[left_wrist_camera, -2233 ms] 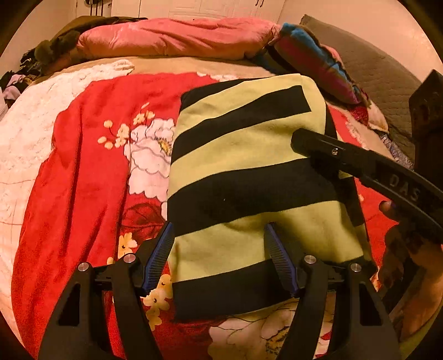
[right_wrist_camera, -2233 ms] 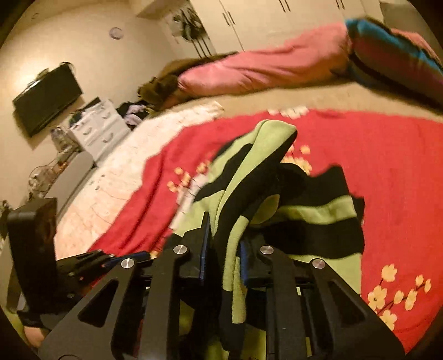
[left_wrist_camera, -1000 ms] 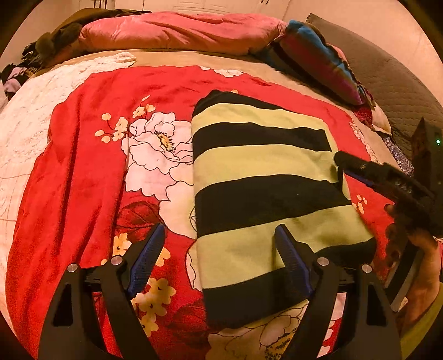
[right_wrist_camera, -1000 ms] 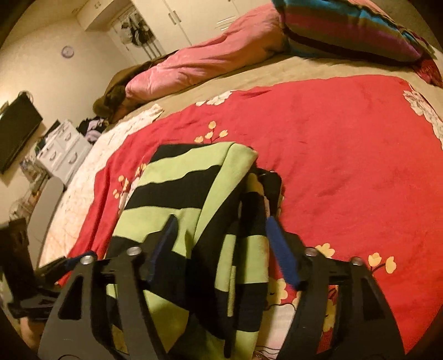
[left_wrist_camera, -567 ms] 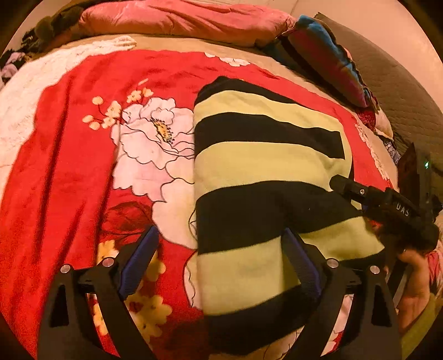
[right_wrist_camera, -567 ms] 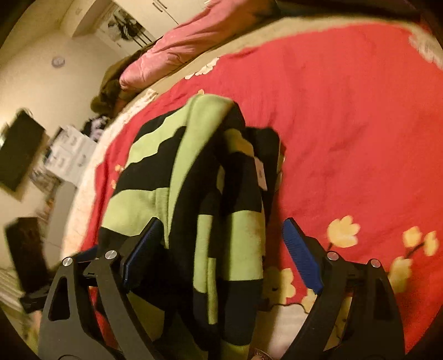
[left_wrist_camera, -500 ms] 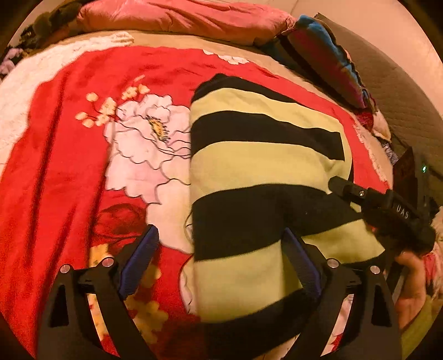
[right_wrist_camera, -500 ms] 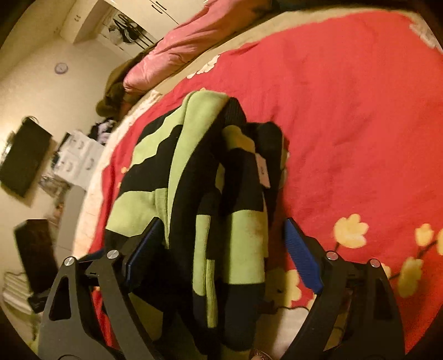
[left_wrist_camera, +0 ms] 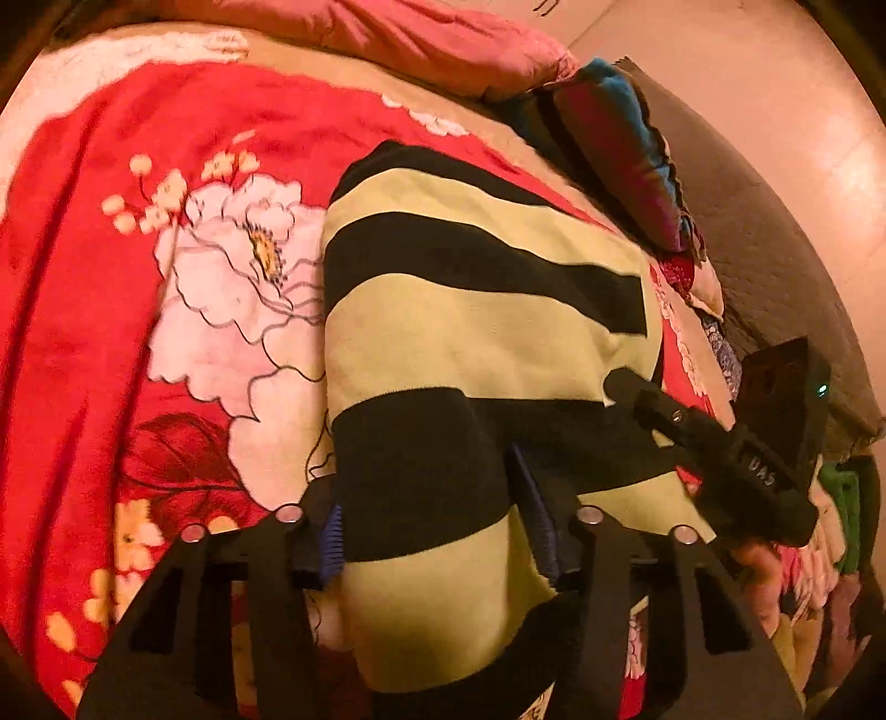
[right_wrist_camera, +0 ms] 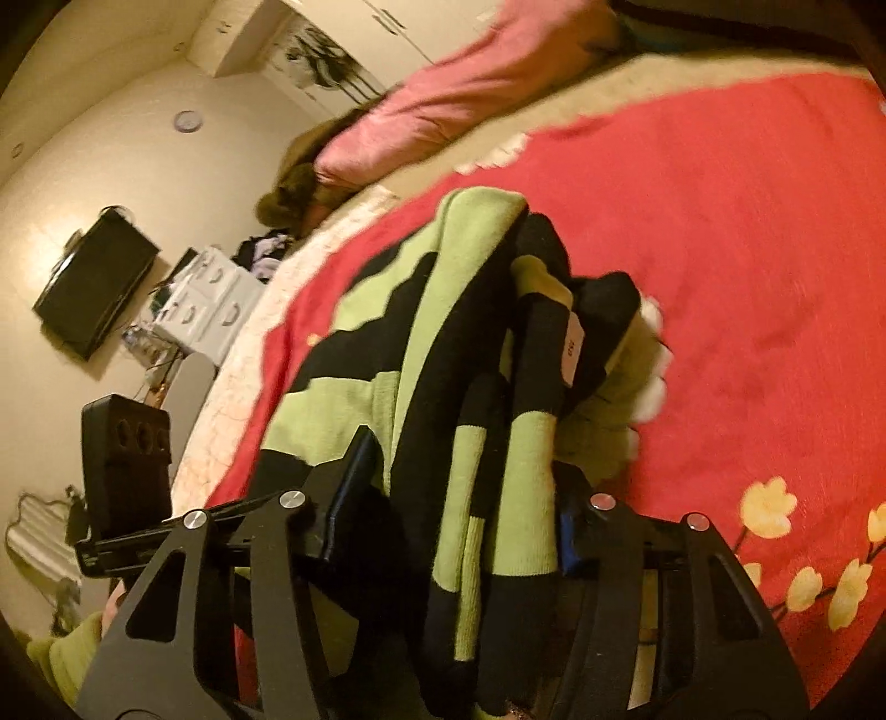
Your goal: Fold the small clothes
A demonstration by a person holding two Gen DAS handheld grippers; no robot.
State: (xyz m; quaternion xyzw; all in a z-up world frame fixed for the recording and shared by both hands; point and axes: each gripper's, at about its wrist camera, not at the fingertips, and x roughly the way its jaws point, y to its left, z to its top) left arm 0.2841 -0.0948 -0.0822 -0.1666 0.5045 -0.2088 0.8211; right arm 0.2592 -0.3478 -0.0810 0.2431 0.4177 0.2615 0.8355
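On the bed (left_wrist_camera: 72,288), over its red flowered blanket (left_wrist_camera: 77,354), lies the folded striped garment (left_wrist_camera: 470,310), lime green and black, its near end toward both cameras and its far end reaching toward the pillows at the head of the bed. In the left wrist view the left gripper (left_wrist_camera: 437,526) has its jaws around the near left part of the garment; they have just been closing, and the blue pads (left_wrist_camera: 332,534) now press the cloth on both sides, bunching a black band and a green band between them. The right gripper (right_wrist_camera: 459,498) has likewise just been closing: in its own view its jaws clamp a thick bundle of folded layers at the garment's right edge, one pad against the outer green-and-black layer and the other against the inner fold, where a small white label (right_wrist_camera: 573,346) shows. The right gripper also appears in the left wrist view at the garment's right side, with a hand (left_wrist_camera: 758,570) behind it. A pink pillow (left_wrist_camera: 398,33) and a dark striped pillow (left_wrist_camera: 620,149) lie at the far edge of the bed. Beyond the bed's left edge in the right wrist view stand a white drawer unit (right_wrist_camera: 205,299) and a wall-mounted screen (right_wrist_camera: 94,282).
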